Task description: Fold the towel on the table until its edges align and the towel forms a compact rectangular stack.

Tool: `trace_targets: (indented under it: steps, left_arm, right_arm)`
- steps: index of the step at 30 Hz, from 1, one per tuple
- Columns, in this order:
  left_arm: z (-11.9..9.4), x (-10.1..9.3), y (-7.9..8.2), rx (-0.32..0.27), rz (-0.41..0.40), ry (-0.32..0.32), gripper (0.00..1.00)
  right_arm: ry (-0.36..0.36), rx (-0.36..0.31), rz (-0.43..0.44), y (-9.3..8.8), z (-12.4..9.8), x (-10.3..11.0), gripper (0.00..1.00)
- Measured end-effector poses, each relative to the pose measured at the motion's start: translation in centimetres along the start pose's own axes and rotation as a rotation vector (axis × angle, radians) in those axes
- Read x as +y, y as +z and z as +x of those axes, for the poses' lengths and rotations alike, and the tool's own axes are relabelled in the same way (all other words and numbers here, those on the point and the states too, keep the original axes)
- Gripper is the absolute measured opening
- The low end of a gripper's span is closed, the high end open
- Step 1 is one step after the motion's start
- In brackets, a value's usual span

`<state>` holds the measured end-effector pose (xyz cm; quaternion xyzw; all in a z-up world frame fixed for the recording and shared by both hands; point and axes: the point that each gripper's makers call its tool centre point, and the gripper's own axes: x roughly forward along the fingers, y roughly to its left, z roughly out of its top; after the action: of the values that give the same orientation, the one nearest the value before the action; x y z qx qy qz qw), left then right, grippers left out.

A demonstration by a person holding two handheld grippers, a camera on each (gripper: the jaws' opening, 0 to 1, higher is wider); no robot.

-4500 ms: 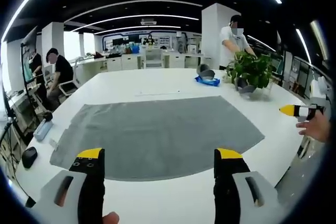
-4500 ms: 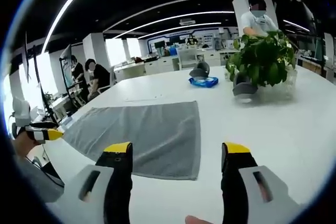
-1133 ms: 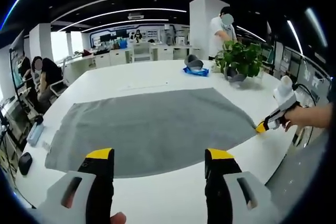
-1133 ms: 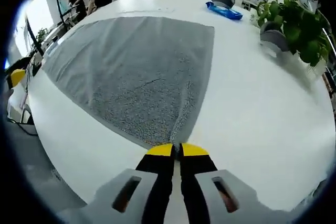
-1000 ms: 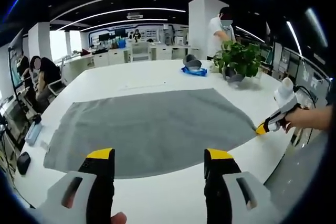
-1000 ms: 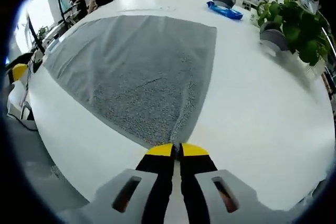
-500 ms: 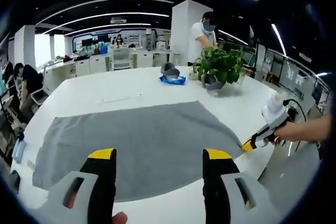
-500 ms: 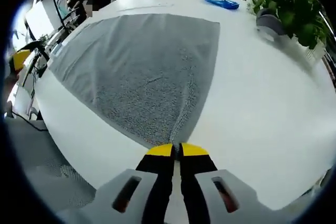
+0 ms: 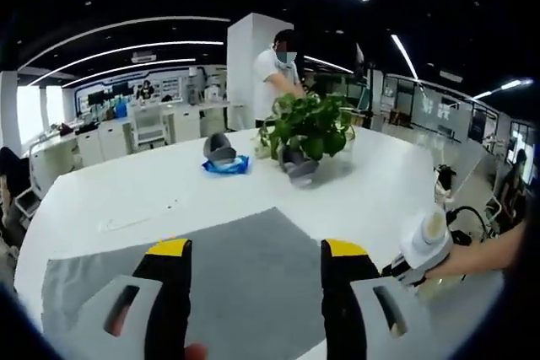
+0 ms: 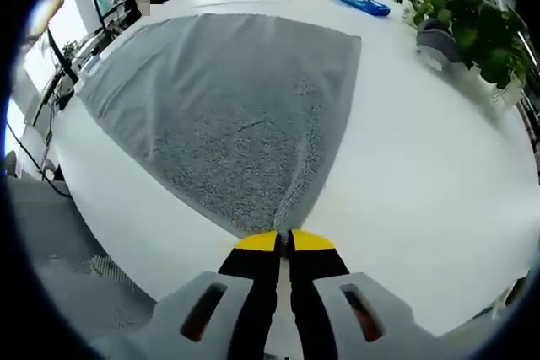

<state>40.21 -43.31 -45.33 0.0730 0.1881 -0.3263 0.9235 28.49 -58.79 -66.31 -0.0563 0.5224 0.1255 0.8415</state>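
The grey towel (image 10: 228, 99) lies spread flat on the white table (image 10: 422, 149). My right gripper (image 10: 283, 242) is shut on the towel's near corner, where the cloth puckers up into the yellow tips. In the left gripper view the towel (image 9: 236, 267) lies below and between the jaws. My left gripper (image 9: 256, 250) is open above the towel's near part and holds nothing. The right gripper (image 9: 405, 267) comes in at the lower right of that view, held by a hand, with its tips hidden behind my left gripper's right jaw.
A potted plant (image 9: 308, 128) (image 10: 468, 18) stands on the far side of the table. A blue item with a grey object (image 9: 224, 158) (image 10: 363, 2) lies beside it. A person (image 9: 278, 61) stands behind the plant. Desks and seated people are at the far left.
The left gripper view has swung right and up, so the plant is now central and less towel shows. The right gripper stays shut on the towel corner; the towel has not visibly moved.
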Motion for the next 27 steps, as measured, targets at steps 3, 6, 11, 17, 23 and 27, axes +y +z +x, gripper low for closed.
trace_targets:
  steps: [3,6,11,17,23,27]
  left_arm:
    - [2.3,-1.3,1.2,-0.012,0.028,-0.046,0.64]
    - [4.7,-2.3,2.0,-0.017,0.035,-0.079,0.64]
    - [8.5,-3.5,2.4,-0.032,-0.008,-0.119,0.64]
    - [13.1,-3.8,1.6,-0.023,-0.039,-0.128,0.62]
    - [16.9,-3.9,1.3,-0.030,-0.036,-0.134,0.61]
    - [20.0,-4.5,0.9,-0.050,-0.042,-0.150,0.61]
  right_arm:
    - [0.011,-0.016,0.020,-0.1,0.0,-0.1,0.01]
    - [0.017,-0.016,0.024,0.0,0.0,0.0,0.01]
    - [0.021,-0.012,0.020,0.0,0.0,0.1,0.01]
    - [0.009,-0.003,-0.006,0.0,0.1,0.0,0.01]
    - [0.019,-0.012,-0.001,-0.1,0.1,-0.1,0.01]
    - [0.026,-0.015,0.014,-0.1,0.1,-0.1,0.01]
